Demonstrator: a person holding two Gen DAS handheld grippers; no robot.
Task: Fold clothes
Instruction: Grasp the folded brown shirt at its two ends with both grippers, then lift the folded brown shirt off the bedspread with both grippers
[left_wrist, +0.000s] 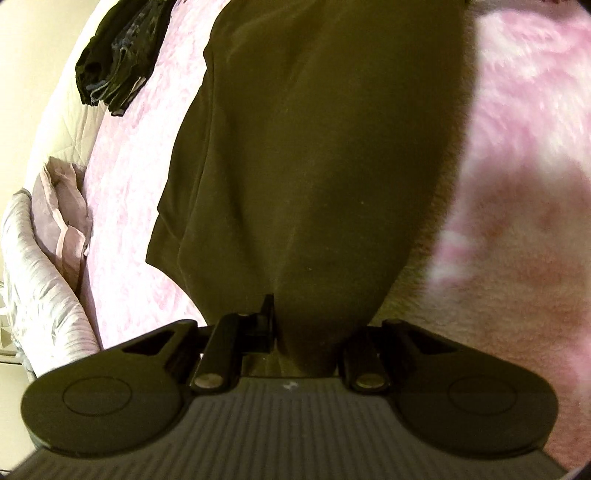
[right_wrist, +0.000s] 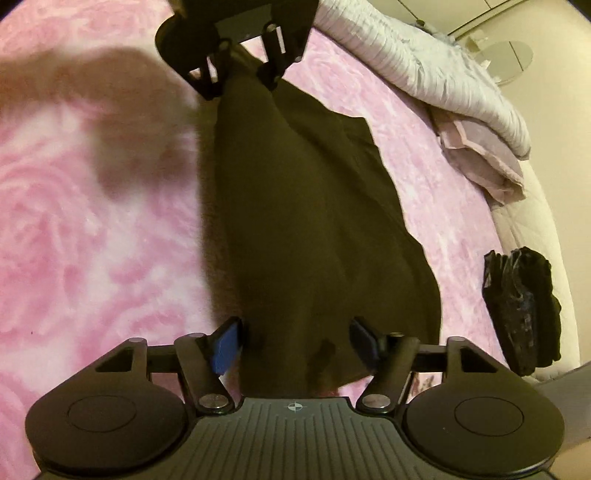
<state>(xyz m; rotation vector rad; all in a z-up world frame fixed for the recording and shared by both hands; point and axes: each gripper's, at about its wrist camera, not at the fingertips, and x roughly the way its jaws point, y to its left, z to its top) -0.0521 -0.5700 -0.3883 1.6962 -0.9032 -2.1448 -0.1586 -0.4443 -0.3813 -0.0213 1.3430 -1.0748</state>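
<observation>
A dark olive garment (left_wrist: 314, 147) lies stretched lengthwise over the pink bed. My left gripper (left_wrist: 295, 325) is shut on its near end; one black finger (left_wrist: 267, 314) shows and the cloth hides the other. In the right wrist view the same garment (right_wrist: 295, 203) runs from my right gripper (right_wrist: 295, 341) up to the left gripper (right_wrist: 243, 79), which pinches the far end and lifts it a little. The right gripper's blue pads (right_wrist: 225, 347) stand wide apart on either side of the cloth's end, open and not pressing on it.
A pink rose-patterned blanket (right_wrist: 74, 203) covers the bed. A stack of dark folded clothes (right_wrist: 521, 310) sits near the bed's edge, also visible as the dark stack (left_wrist: 114, 62). A grey quilt (right_wrist: 424, 62) and a mauve folded cloth (right_wrist: 480, 155) lie along the same side.
</observation>
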